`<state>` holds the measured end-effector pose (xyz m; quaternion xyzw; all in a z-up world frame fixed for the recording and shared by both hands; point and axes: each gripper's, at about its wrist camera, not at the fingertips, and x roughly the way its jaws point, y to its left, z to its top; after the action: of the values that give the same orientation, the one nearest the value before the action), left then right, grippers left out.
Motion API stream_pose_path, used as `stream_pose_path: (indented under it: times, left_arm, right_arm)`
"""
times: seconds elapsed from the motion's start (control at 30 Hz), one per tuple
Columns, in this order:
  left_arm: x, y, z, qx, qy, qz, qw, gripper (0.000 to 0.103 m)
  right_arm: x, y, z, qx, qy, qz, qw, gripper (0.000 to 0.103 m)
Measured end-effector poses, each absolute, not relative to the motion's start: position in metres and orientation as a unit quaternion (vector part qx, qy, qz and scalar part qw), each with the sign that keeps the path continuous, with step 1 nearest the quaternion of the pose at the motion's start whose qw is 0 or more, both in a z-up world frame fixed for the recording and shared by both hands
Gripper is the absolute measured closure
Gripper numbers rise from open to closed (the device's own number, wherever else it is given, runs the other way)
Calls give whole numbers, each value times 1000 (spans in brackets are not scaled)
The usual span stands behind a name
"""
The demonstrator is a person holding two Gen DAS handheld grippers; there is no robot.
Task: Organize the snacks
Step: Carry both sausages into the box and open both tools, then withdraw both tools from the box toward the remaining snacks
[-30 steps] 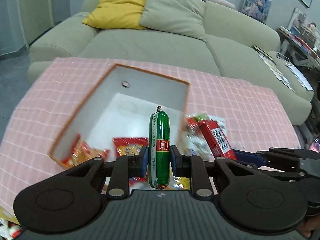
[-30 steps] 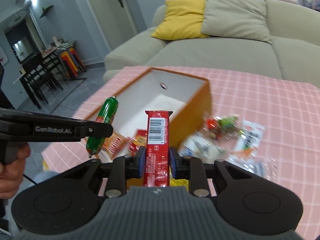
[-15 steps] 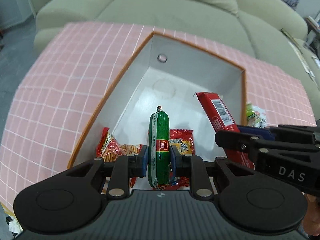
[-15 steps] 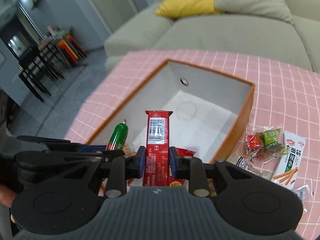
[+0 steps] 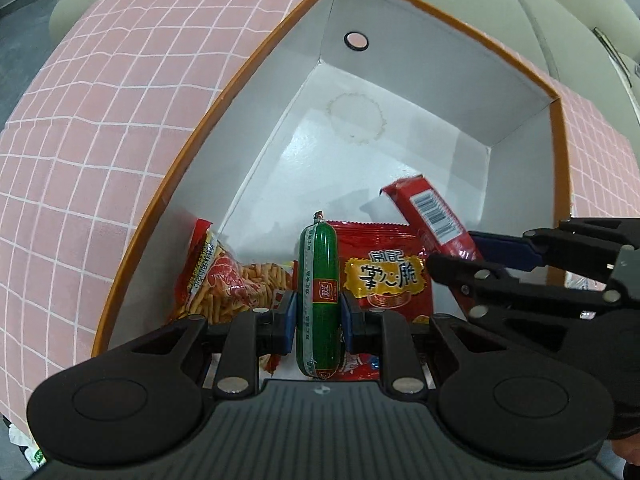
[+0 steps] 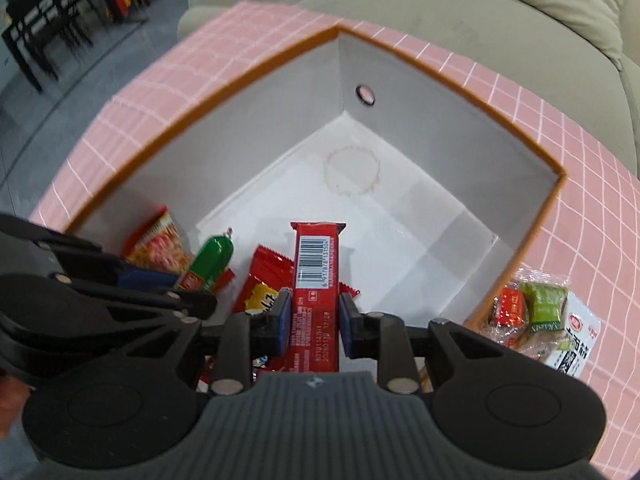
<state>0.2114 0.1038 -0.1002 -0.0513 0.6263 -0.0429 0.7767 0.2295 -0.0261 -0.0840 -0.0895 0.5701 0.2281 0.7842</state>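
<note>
Both grippers are pointing steeply down over the orange box (image 5: 556, 128), the left gripper (image 5: 318, 318) pinching the green sausage (image 5: 319, 300) lengthwise along its fingers, the right gripper (image 6: 312, 320) likewise pinching the red bar (image 6: 316, 280), both directly above packets inside.

green sausage (image 5: 319, 300), red bar (image 6: 316, 280), pink-checked tablecloth (image 5: 100, 128)

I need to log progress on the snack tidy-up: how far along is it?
Partly done. Two red snack bags already lie in the orange box. In hand: the left gripper holds a green sausage and the right gripper a red bar, both over the box, not yet released. Left: a few packets on the pink cloth beside it.
</note>
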Motion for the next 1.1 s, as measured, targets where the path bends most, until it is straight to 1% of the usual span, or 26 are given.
stream_pose_path:
  times: [0.23,0.5,0.53,0.63,0.7,0.77,0.8,0.83,1.1]
  left_arm:
    - [217,103,-112,-38,637,-37,769,78]
    - [216,101,-116,-33,639,-33,768,78]
    - [216,101,-114,-32,637,-33,769,78]
    - [214,102,-107,-30,630,-30,775,77]
    - [212,102,-100,-28,626,-26,779,74]
    - [209,104,-93,-26,620,-24,784,70]
    - [208,105,-90,-26,616,-23,787,68]
    - [206,106,-85,-28,611,-21,791,67]
    - [189,99,-49,-30,563,-11,826,66]
  right_arm:
    - [227,-13,-100,-145,574,238,770,82]
    - [223,-9,-101,-172,569,244,766,81]
    - [223,-8,-101,-172,569,245,766,80]
    - [222,-9,-94,-170,564,245,770,71]
    - [220,-9,-89,-170,558,242,775,67]
    - [219,-13,-82,-167,554,236,781,57]
    - [218,-15,-79,-164,551,235,784,55]
    - [217,-18,-75,-160,549,235,786,53]
    - [198,-43,-43,-132,517,228,815,47]
